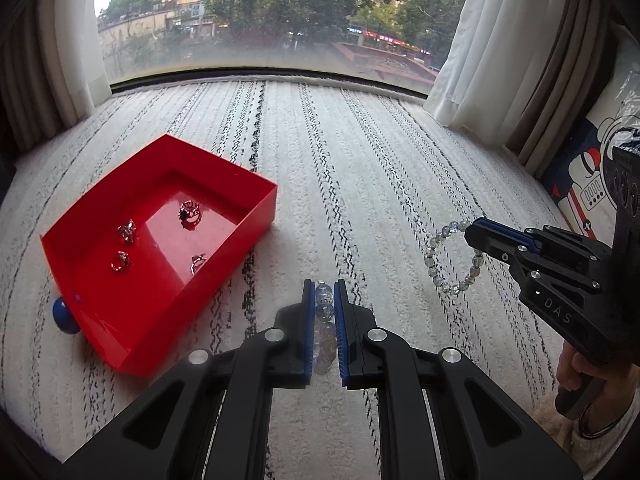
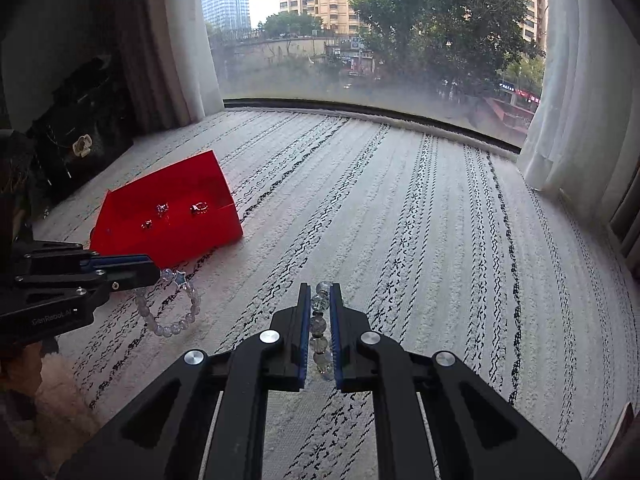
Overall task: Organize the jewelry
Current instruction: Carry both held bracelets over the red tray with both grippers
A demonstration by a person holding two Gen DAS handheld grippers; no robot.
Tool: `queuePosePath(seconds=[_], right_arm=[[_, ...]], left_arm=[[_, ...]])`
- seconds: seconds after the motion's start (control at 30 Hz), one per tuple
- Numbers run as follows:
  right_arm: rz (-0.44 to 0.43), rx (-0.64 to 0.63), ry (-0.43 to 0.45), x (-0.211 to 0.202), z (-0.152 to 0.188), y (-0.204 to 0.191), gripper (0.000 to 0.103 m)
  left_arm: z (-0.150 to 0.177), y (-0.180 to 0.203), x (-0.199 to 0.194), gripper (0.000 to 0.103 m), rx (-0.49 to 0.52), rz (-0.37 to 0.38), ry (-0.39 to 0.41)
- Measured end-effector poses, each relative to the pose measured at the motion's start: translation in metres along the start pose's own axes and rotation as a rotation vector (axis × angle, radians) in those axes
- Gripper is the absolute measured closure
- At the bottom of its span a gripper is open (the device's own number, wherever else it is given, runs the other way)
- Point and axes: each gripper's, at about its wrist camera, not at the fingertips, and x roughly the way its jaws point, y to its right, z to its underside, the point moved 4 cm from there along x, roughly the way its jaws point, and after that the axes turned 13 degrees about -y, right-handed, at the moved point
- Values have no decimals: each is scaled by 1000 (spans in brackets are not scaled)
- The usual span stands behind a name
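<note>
My left gripper [image 1: 324, 294] is shut on a pale blue bead bracelet [image 1: 323, 320]; in the right wrist view that bracelet [image 2: 176, 312] hangs from the left gripper [image 2: 154, 274] just above the carpet. My right gripper [image 2: 320, 294] is shut on a grey-green bead bracelet [image 2: 320, 332]; in the left wrist view it [image 1: 452, 256] dangles from the right gripper [image 1: 474, 230]. A red tray [image 1: 256, 216] holding several rings [image 1: 190, 212] sits to the left, also seen in the right wrist view [image 2: 192, 236].
A white carpet with black stripes [image 1: 360, 184] covers the floor up to a window. A blue ball [image 1: 64, 314] lies against the tray's near left corner. Curtains [image 1: 492, 52] hang on both sides. A printed cushion [image 1: 584, 184] lies right; a dark bag [image 2: 80, 136] stands left.
</note>
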Motion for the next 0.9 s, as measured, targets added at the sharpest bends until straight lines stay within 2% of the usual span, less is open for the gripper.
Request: queuePosePath(seconds=[0.2, 0.33, 0.5, 0.6, 0.73, 0.9], right_arm=[[-23, -14, -7, -1, -3, -10, 94], [-30, -48, -2, -7, -16, -23, 94], [-52, -115, 41, -24, -59, -50, 94], [-78, -152, 55, -27, -90, -74, 94], [-121, -188, 35, -12, -123, -109, 94], [-188, -209, -51, 35, -152, -149, 94]], left_arm=[[-3, 1, -19, 94, 8, -22, 30], [-11, -8, -34, 94, 0, -28, 51], [-33, -32, -59, 94, -15, -33, 79], [-50, -53, -74, 94, -35, -74, 102], [-70, -87, -81, 94, -98, -130, 108], [-86, -122, -66, 94, -157, -162, 66]])
